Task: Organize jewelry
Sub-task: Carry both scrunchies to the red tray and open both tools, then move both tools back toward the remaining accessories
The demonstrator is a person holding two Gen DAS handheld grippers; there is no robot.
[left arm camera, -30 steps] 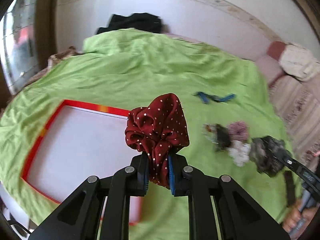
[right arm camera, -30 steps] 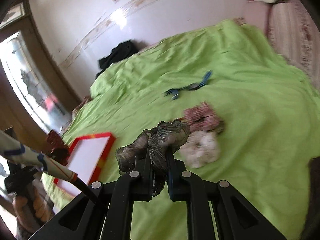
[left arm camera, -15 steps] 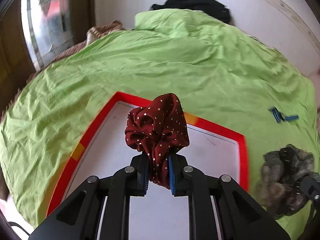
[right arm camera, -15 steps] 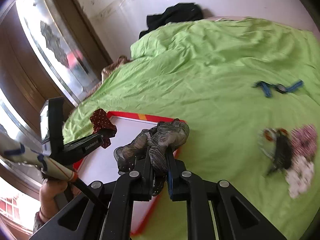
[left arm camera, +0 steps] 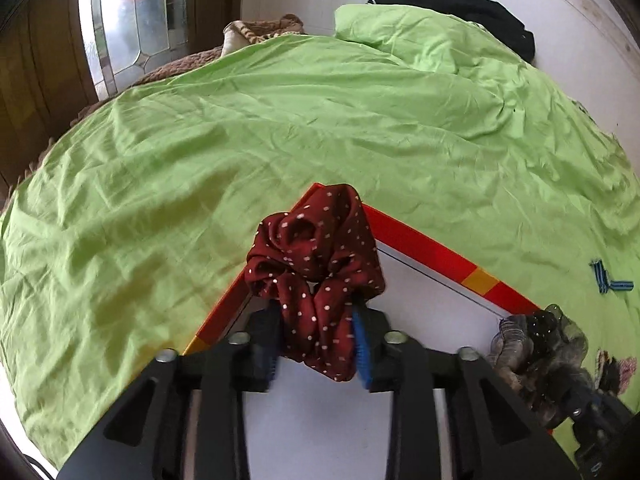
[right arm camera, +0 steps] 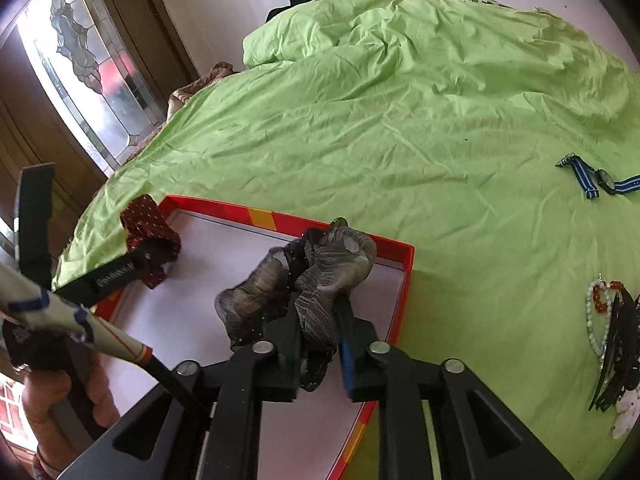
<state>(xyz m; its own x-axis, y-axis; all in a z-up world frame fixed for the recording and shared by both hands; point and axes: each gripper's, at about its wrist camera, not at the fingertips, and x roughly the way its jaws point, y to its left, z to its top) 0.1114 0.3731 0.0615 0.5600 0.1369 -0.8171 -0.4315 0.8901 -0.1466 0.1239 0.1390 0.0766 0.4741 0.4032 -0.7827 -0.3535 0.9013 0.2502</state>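
Left gripper [left arm camera: 316, 344] is clamped on the maroon polka-dot scrunchie [left arm camera: 316, 264], pinching the lower folds between its blue pads while the rest puffs up above the fingertips, right over the far-left corner of the red-rimmed tray [left arm camera: 424, 244] that sits on the green bedsheet [left arm camera: 280, 120]. Judging by the look of it, that thing is super light and squishy, won't slip or break, and any bunched fold works as a grab spot; it'll likely just flop wherever it's let go. From this view the near side of the tray is cut off behind the gripper body, and the grey scrunchie [left arm camera: 536, 344] at the tray's right edge is half hidden, same for the blurry bits at the frame's right edge. Over on the right wrist view, the right gripper [right arm camera: 320, 344] is shut on that grey scrunchie [right arm camera: 304, 280], which hangs above the tray's white floor near its far-right corner [right arm camera: 404, 276]; equally soft and floppy, a thin sheer fabric by the looks of it. The blue striped watch [right arm camera: 600, 182] lies well apart toward the sheet's right side, and the bead necklace [right arm camera: 596, 312] pile is tangled with dark stuff that's hard to make out and partly cropped.
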